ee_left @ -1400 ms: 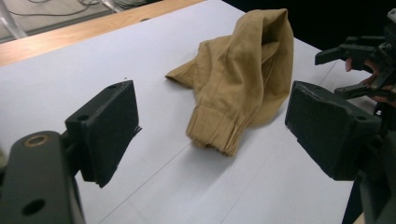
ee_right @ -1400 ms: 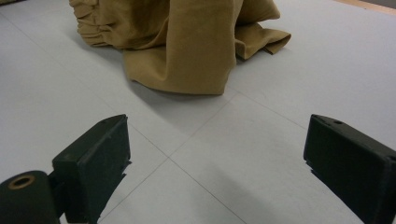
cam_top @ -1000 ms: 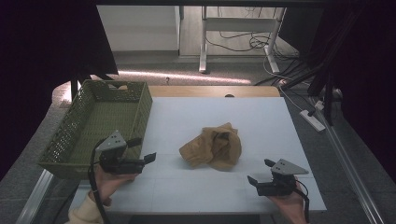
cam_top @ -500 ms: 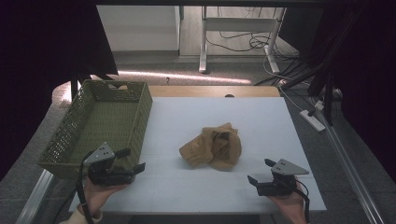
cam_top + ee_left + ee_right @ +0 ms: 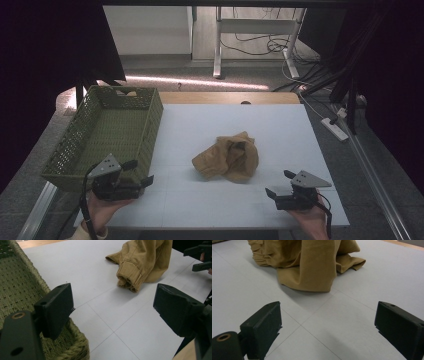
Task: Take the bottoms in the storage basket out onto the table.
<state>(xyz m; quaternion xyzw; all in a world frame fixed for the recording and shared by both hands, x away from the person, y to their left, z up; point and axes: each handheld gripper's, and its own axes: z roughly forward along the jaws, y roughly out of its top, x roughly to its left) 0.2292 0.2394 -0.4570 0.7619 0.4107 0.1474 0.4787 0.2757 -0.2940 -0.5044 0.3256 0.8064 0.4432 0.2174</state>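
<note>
White surface (image 5: 210,125) is taking up the middle of the high view, faint grid lines running across it. Green woven basket (image 5: 107,132) is sitting at the left of the frame, overhanging the surface's left edge, nothing visible inside it.

Crumpled tan garment (image 5: 227,159) is lying on the surface just below frame centre, well apart from the basket. In the left gripper view it is sitting at upper right (image 5: 142,262), a ribbed cuff facing the camera; in the right gripper view it is sprawling across the top of the frame (image 5: 312,262), folded fabric hanging down toward the jaws.

Left gripper (image 5: 141,174) is sitting at lower left of the high view in the person's left hand (image 5: 102,210), right beside the basket's near corner. Its jaws are standing wide with nothing between them, pointing toward the garment but well short of it. In its own view the basket wall (image 5: 22,290) is running along the left edge, one jaw overlapping the rim in frame.

Right gripper (image 5: 280,183) is sitting at lower right in the person's right hand (image 5: 312,220), low over the surface. Jaws are spread wide, gripping nothing, aimed at the garment with bare surface between.
</note>
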